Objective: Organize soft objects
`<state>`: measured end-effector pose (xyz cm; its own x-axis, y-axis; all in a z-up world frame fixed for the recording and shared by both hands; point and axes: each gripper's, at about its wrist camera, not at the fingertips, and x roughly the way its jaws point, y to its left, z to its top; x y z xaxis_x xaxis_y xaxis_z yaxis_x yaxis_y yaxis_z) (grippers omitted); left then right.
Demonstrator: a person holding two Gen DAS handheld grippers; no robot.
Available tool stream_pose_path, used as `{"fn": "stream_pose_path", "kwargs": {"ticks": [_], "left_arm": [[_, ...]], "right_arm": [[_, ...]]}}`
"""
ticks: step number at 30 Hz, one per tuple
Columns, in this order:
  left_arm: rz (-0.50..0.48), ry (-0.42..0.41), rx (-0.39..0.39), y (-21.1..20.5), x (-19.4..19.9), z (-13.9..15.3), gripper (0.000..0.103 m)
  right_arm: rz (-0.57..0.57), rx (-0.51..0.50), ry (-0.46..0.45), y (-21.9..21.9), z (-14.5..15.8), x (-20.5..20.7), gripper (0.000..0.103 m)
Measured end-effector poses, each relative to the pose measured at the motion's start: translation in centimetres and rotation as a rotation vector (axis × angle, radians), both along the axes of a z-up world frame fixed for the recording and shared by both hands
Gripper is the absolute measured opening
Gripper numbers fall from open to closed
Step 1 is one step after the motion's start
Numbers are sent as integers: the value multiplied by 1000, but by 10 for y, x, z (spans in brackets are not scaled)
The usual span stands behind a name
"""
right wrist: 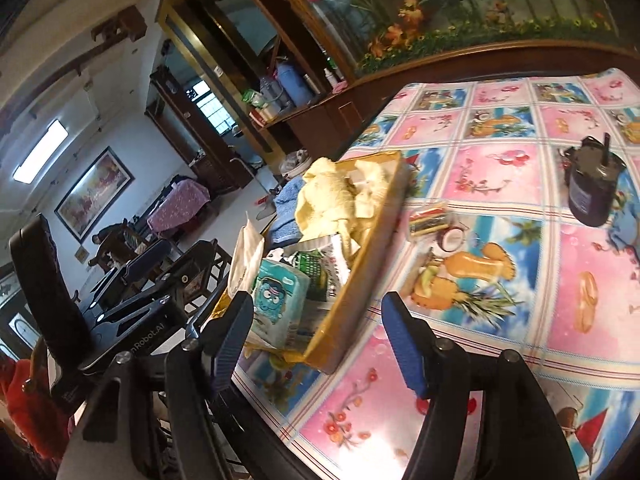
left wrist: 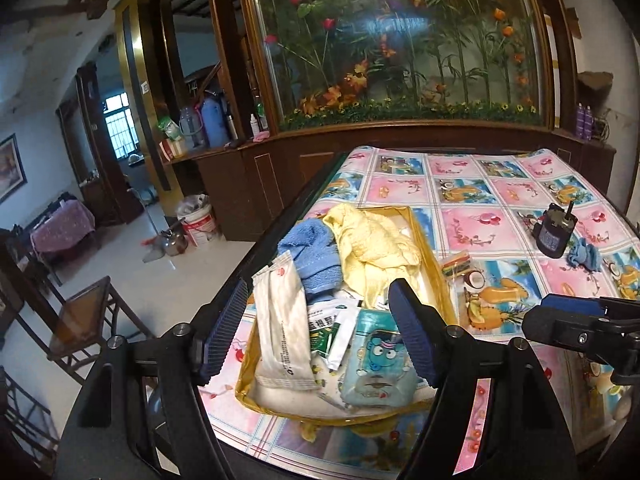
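Tray mostly packed, a few bits left out on the desk.

Both the left hand-held gripper and right hand-held gripper hang open and empty; yellow cloth, blue towel and packets fill the gold tray, while a small blue cloth lies outside.

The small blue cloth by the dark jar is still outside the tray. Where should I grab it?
Take the small blue cloth by its raised, crumpled top, coming straight down from above. It lies bunched on the tablecloth right beside the dark jar, so a sideways approach from that side would likely bump it.
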<state>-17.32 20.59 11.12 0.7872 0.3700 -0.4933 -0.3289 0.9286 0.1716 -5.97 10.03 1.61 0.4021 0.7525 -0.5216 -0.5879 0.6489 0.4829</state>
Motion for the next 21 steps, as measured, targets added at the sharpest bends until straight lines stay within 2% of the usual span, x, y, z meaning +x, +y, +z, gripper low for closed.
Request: {"fn": "stream_pose_path", "kwargs": {"ticks": [10, 13, 15, 16, 17, 18, 19, 21], "left_arm": [[-3, 8, 31, -25, 8, 2, 74], [38, -25, 55, -29, 4, 6, 74], [111, -96, 95, -31, -6, 12, 75], [133, -146, 110, -34, -14, 16, 80], [143, -189, 107, -34, -21, 17, 94], [149, -213, 76, -32, -24, 18, 103], [135, -200, 14, -26, -21, 17, 103], [75, -99, -108, -14, -8, 13, 103]], "right_arm": [[-48, 14, 0, -27, -1, -2, 71], [-53, 18, -3, -30, -3, -2, 71], [-54, 22, -6, -31, -4, -4, 71], [-56, 23, -11, -32, -4, -5, 71], [-56, 23, -17, -32, -4, -6, 71], [-56, 19, -23, -32, -5, -7, 71], [-55, 16, -28, -31, -5, -7, 71], [-53, 12, -35, -30, -5, -9, 71]]}}
